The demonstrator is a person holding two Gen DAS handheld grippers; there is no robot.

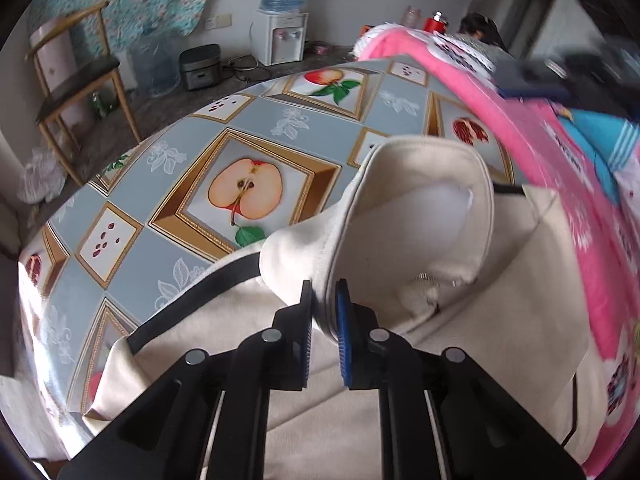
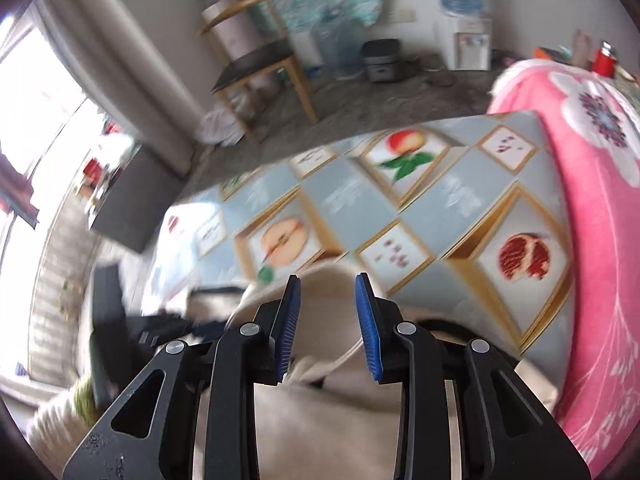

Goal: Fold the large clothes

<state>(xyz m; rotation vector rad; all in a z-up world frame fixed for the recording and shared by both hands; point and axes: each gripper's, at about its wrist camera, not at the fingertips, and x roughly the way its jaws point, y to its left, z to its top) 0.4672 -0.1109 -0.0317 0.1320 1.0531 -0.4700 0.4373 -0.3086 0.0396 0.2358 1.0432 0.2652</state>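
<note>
My left tongs [image 1: 325, 292] are clamped on the collar [image 1: 420, 184] of the cream jacket [image 1: 480, 320], a fold of its edge pinched between the pads. The jacket spreads below and to the right of them on the fruit-print tablecloth [image 1: 200, 152]. My right tongs [image 2: 328, 286] stand apart with nothing between the pads, hanging above the same cream cloth. Right of both lies a pink blanket [image 2: 592, 240]. Beyond the table I see a wooden chair [image 1: 76, 76] and a water dispenser [image 1: 282, 36].
</note>
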